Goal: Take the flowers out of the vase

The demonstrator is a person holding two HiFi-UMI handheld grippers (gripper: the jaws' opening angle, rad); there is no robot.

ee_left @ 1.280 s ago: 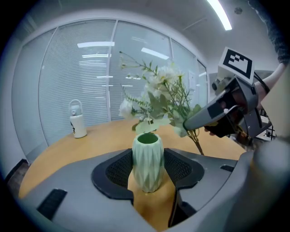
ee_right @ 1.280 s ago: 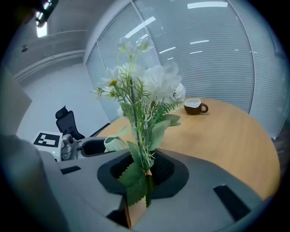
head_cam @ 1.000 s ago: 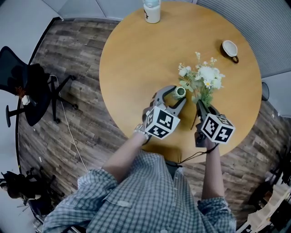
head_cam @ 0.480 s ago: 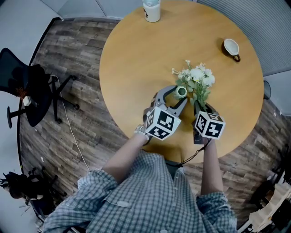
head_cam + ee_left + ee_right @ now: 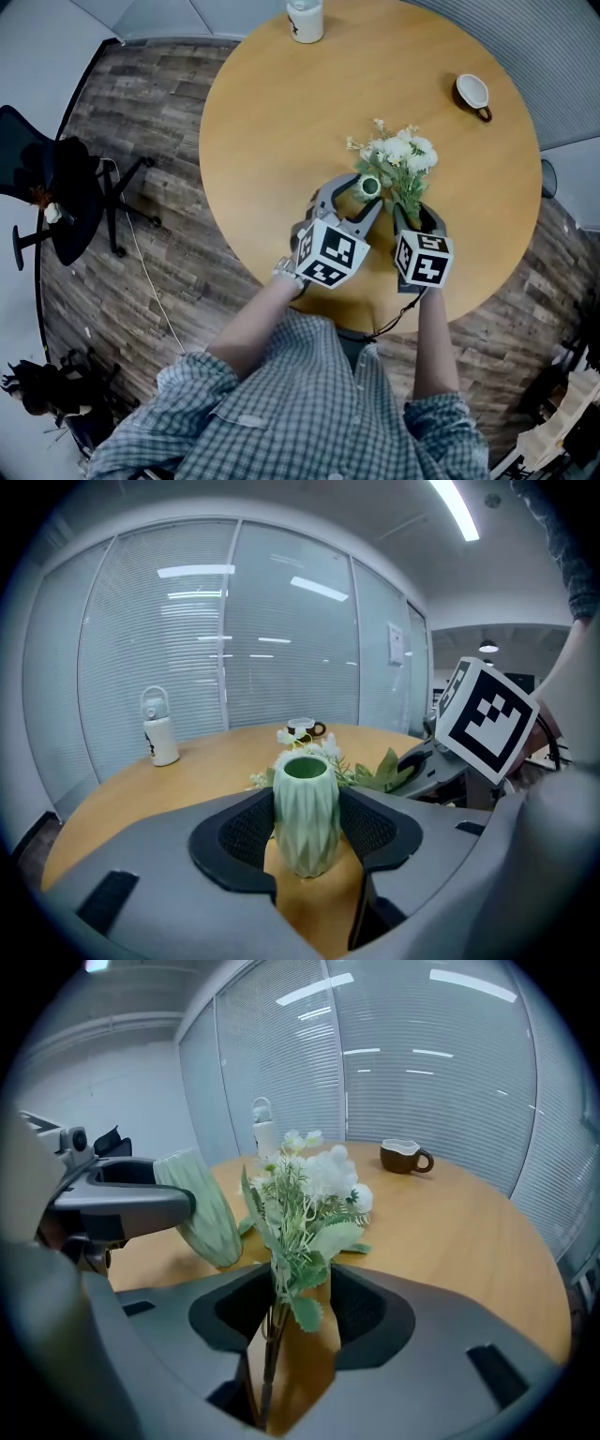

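Round wood table (image 5: 281, 112) seen from above, plank floor (image 5: 141, 122) all around.

L gripper (image 5: 361, 195): closed on green ribbed vase (image 5: 305, 803), one pad touching each side of the body, jaws set wide to fit it. Vase upright, mid-table toward near edge, mouth up.

Flowers (image 5: 398, 155): fully outside vase, just to its right. White blooms w/ green leaves at far end, stems (image 5: 270, 1354) running back toward near edge into R gripper (image 5: 415, 217). Leaves touching or nearly touching vase rim in head view; cannot tell which.

R gripper: jaws opening, stems betw. them. Stems close by left pad, clear gap to right pad, no squeeze visible. Cannot tell whether bunch rests on table top or hangs just over it.

Both grippers side by side by near edge, marker cubes up, R just right of L. Checked shirt (image 5: 300, 403) at bottom of head view, forearms reaching out to both grippers.

Elsewhere:
- Brown mug (image 5: 472, 94) w/ light inside, far right of table, well apart from flowers.
- White bottle (image 5: 305, 19) at far edge.
- Black office chair (image 5: 56, 202) on floor, left, off table.
- Slatted blinds (image 5: 187, 649) behind glass beyond table, in both gripper views.
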